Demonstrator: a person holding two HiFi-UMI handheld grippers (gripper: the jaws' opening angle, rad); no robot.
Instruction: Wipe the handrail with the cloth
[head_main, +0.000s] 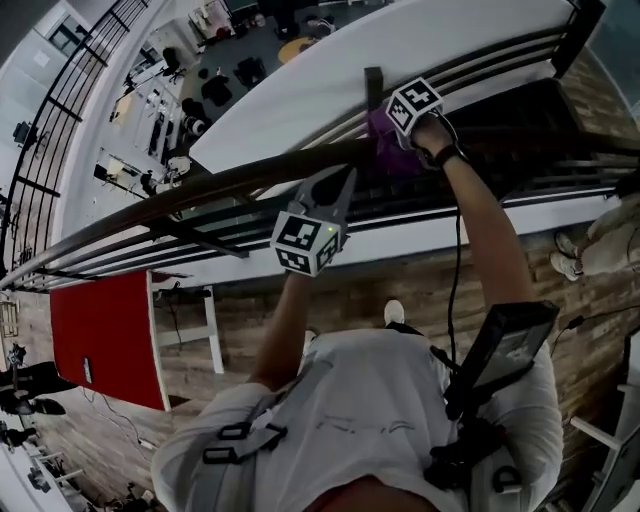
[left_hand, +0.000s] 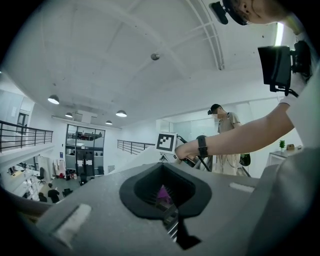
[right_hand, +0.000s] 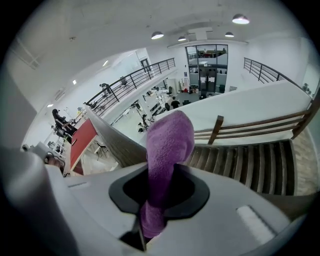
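Note:
The dark brown handrail (head_main: 230, 185) runs slantwise across the head view, over thinner rails. My right gripper (head_main: 388, 135) is shut on a purple cloth (head_main: 384, 150), which lies against the rail's top at the right. In the right gripper view the cloth (right_hand: 167, 145) sticks up from between the jaws of the right gripper (right_hand: 152, 202), with the handrail (right_hand: 117, 142) just beyond it. My left gripper (head_main: 343, 180) hovers at the rail a little to the left, shut and holding nothing. Through the small gap of the left gripper (left_hand: 166, 202) a bit of purple cloth (left_hand: 163, 193) shows.
Beyond the rail drops an atrium with a white parapet (head_main: 330, 75) and a staircase (right_hand: 250, 160). A red panel (head_main: 105, 335) stands on the wooden floor at my left. Another person (left_hand: 226, 135) stands behind my right arm (left_hand: 240, 142). Far below are desks and people (head_main: 200, 90).

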